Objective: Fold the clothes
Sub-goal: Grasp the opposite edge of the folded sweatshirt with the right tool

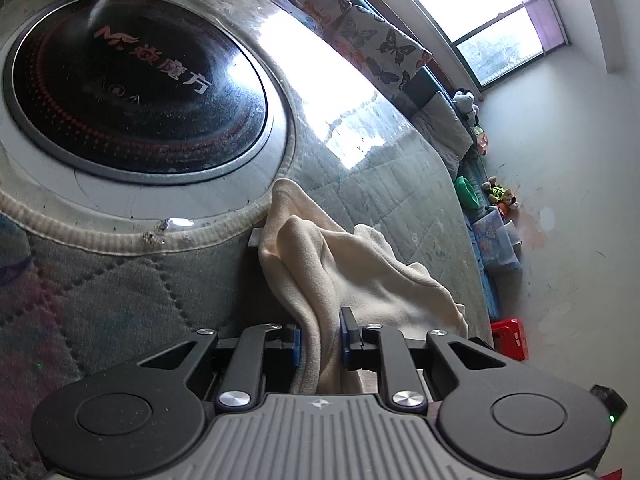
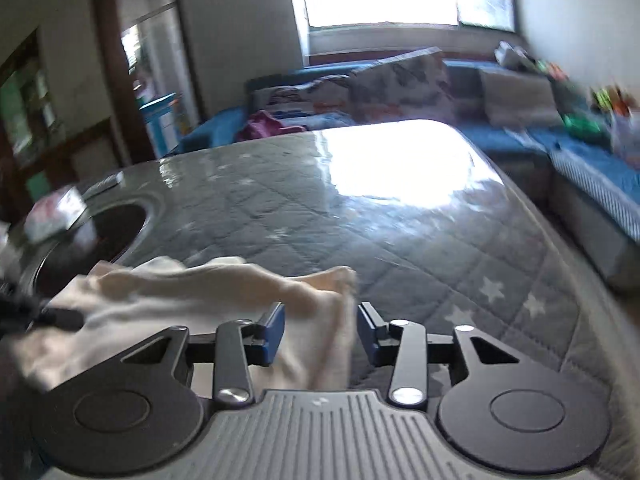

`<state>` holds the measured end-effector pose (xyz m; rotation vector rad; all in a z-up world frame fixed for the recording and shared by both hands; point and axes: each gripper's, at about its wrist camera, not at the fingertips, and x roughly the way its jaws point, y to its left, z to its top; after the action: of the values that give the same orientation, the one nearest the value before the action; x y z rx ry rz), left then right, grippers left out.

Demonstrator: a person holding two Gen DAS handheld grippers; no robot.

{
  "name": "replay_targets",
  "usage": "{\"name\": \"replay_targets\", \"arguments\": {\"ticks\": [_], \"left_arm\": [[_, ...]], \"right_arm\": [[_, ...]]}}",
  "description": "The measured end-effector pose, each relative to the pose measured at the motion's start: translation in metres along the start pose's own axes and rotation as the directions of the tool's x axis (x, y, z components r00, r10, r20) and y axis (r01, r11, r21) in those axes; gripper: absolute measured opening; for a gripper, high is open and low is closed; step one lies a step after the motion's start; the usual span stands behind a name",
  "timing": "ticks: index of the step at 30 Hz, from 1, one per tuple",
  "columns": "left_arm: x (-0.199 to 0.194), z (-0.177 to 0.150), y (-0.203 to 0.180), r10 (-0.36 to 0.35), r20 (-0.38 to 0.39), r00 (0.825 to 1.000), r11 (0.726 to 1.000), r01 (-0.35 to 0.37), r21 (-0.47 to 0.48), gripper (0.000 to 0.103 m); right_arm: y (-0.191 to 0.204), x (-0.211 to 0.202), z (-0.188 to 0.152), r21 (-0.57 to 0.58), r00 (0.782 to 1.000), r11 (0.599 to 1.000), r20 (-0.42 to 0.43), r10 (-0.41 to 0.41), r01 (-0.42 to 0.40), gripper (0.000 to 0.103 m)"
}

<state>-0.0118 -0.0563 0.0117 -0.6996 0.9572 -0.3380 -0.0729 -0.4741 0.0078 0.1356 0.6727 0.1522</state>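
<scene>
A cream fleece garment (image 1: 344,276) lies bunched on the quilted grey table cover (image 1: 120,292). My left gripper (image 1: 320,340) is shut on a fold of it, the cloth pinched between the blue pads. In the right wrist view the same cream garment (image 2: 208,300) stretches to the left, and its corner sits between the fingers of my right gripper (image 2: 320,332). The right jaws stand apart with a gap beside the cloth. This view is blurred.
A round black induction hob (image 1: 136,84) is set into the table, left of the garment. A blue sofa (image 2: 592,160) with butterfly cushions (image 1: 360,36), toys and boxes runs along the window wall. A small box (image 2: 56,212) sits by the hob.
</scene>
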Motion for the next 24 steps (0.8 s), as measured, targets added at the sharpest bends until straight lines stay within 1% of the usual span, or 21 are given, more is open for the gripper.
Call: {"name": "replay_targets", "arguments": {"ticks": [2,5,8,10,12,17,20,24], "left_arm": [[0.0,0.0,-0.001,0.007,0.002,1.0,1.0,-0.007,0.014,0.019],[0.002,0.0,-0.004,0.019,0.006,1.0,0.999,-0.02,0.041,0.019],[0.003,0.0,-0.007,0.031,0.011,0.999,0.997,-0.032,0.065,0.019],[0.003,0.001,-0.009,0.041,0.018,0.999,0.996,-0.042,0.083,0.019],[0.004,0.001,-0.012,0.053,0.028,0.998,0.992,-0.056,0.115,0.019],[0.001,0.003,-0.024,0.063,0.051,0.997,0.981,-0.072,0.182,0.017],[-0.003,0.005,-0.034,0.047,0.065,0.997,0.974,-0.06,0.22,0.016],[-0.002,0.004,-0.056,0.028,0.082,0.996,0.954,-0.051,0.295,0.016]], "right_arm": [[-0.014,0.006,-0.001,0.053,1.0,0.998,-0.008,0.016,-0.016,0.041],[-0.028,0.011,-0.007,0.133,0.997,0.989,-0.009,0.073,-0.072,0.041],[-0.028,0.008,-0.01,0.134,0.997,0.988,0.007,0.073,-0.073,0.039],[-0.028,0.006,-0.011,0.134,0.997,0.988,0.006,0.081,-0.081,0.021],[-0.026,0.002,-0.013,0.137,0.995,0.986,0.014,0.096,-0.097,0.013],[-0.025,-0.02,-0.013,0.149,0.992,0.983,0.068,0.102,-0.112,0.01],[-0.025,-0.037,-0.008,0.143,0.99,0.984,0.102,0.094,-0.108,0.01],[-0.024,-0.057,-0.001,0.129,0.987,0.987,0.143,0.077,-0.096,0.009]]}}
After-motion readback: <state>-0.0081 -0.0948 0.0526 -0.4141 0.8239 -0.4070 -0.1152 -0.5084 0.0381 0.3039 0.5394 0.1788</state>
